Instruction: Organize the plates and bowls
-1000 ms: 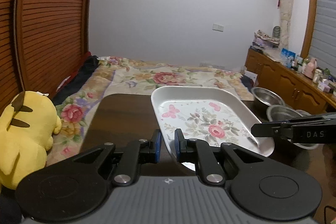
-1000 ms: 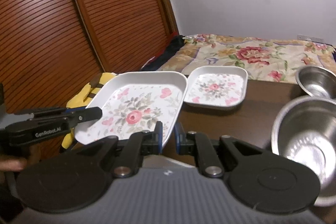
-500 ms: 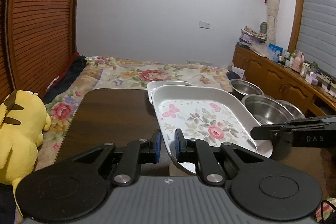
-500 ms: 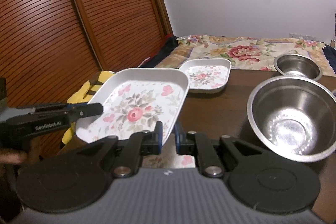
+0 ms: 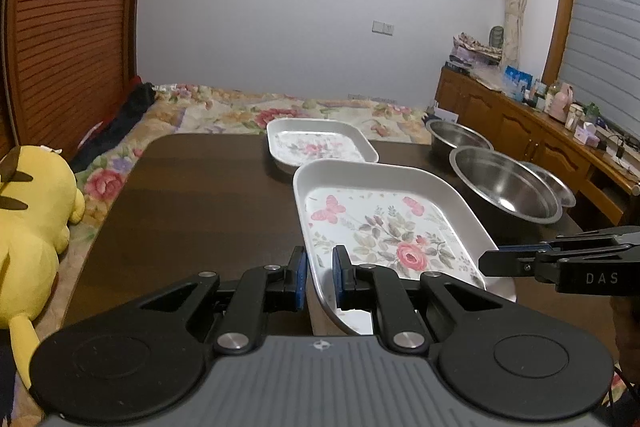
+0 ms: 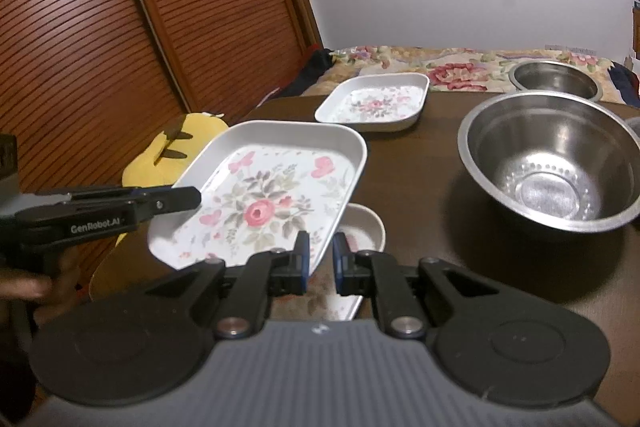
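A large white tray with a rose and butterfly print (image 5: 384,227) hangs above the dark table, held from both sides. My left gripper (image 5: 319,269) is shut on its near left rim. My right gripper (image 6: 320,255) is shut on the opposite rim, where the large tray (image 6: 264,195) tilts slightly. Each gripper also shows in the other's view: the right gripper (image 5: 492,263) and the left gripper (image 6: 192,199). A smaller floral tray (image 5: 316,145) (image 6: 376,103) rests farther back on the table. A big steel bowl (image 6: 548,163) and a smaller steel bowl (image 6: 556,79) stand to the right.
Under the lifted tray lie a small white plate (image 6: 366,227) and part of another floral piece (image 6: 340,303). A yellow plush toy (image 5: 28,219) lies left of the table (image 5: 200,211). A bed, slatted wooden doors and a cluttered sideboard (image 5: 560,131) surround it.
Both grippers have drawn back with the large tray between them. The smaller tray and the bowls now lie farther ahead, and a small plate has come into sight under the tray.
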Motion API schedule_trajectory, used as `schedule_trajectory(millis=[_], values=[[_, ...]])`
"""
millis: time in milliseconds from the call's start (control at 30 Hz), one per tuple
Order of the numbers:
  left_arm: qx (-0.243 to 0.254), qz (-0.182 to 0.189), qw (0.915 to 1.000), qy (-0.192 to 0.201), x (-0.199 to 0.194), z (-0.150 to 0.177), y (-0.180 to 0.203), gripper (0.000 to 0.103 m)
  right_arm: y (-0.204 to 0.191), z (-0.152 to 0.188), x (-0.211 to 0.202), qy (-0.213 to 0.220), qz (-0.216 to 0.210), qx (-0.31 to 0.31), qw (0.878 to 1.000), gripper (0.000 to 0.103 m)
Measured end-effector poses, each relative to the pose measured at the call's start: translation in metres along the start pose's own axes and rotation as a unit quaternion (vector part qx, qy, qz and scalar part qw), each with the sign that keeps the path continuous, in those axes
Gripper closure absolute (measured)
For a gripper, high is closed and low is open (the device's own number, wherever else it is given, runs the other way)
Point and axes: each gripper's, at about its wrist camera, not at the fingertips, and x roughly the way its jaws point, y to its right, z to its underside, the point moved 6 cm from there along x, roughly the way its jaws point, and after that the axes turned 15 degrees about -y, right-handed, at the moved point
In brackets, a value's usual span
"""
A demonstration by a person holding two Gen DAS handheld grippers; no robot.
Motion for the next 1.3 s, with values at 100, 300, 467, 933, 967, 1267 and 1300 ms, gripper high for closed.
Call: schedule_trajectory(millis=[100,300,467,933,967,1267,1300], values=[[0.000,0.001,1.0000,-0.004,0.002,0.004,0.001,0.088,-0.001,0.004,-0.001,-0.001,0.000,0.000,1.000,0.090],[0.002,0.000,0.9999,-0.016,0.010,0.012,0.002,0.088,-0.001,0.011,-0.002,-0.006,0.004,-0.001,1.000,0.089],[0.006,-0.001,0.9998,-0.021,0.013,0.017,0.004,0.088,0.001,0.017,-0.003,-0.007,0.008,0.000,1.000,0.089],[0.014,-0.012,0.9991,-0.037,0.025,0.026,0.007,0.088,0.001,0.024,0.001,-0.007,0.025,-0.005,1.000,0.089],[0.014,-0.013,0.9991,-0.039,0.026,0.025,0.007,0.088,0.001,0.024,0.001,-0.006,0.027,-0.006,1.000,0.089],[0.015,-0.021,0.9988,-0.043,0.031,0.029,0.004,0.088,-0.002,0.024,0.003,-0.001,0.035,-0.014,0.999,0.089],[0.015,-0.022,0.9987,-0.043,0.033,0.030,0.003,0.088,-0.001,0.024,0.003,-0.002,0.035,-0.014,0.999,0.089]])
